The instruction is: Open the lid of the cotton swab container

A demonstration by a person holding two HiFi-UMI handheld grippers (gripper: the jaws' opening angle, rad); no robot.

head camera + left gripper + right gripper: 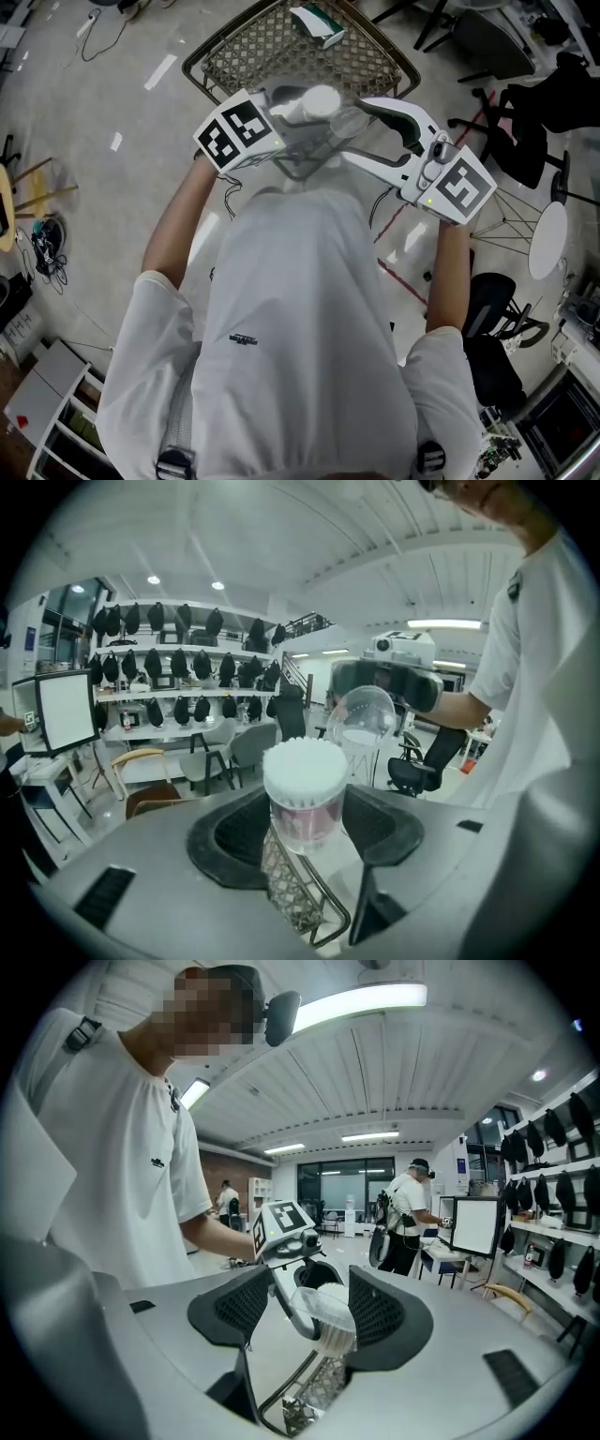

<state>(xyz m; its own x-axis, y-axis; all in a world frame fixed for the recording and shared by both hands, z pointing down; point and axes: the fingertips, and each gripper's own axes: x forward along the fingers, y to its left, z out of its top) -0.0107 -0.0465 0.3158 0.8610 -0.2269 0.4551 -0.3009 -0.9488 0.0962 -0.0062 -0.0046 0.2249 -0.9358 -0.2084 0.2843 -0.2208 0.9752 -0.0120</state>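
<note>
The cotton swab container (pixel 319 98) is a clear round tub packed with white swabs (pixel 305 761), and it stands without its lid. My left gripper (pixel 298 111) is shut on the tub's body (pixel 305 808), one pad on each side. The clear domed lid (pixel 364 719) hangs apart from the tub, a little beyond it, with my right gripper (pixel 389 682) shut on it. In the right gripper view the lid (pixel 314 1307) sits between the jaws in front of the swabs (pixel 336 1330). Both grippers are held in the air in front of the person's chest.
A wicker basket with a metal rim (pixel 202 70) stands on the floor below the grippers, with a green and white box (pixel 319 25) in it. Black office chairs (pixel 497 319) are at the right. Shelves of black bags (pixel 178 663) and a standing person (pixel 412 1208) are in the background.
</note>
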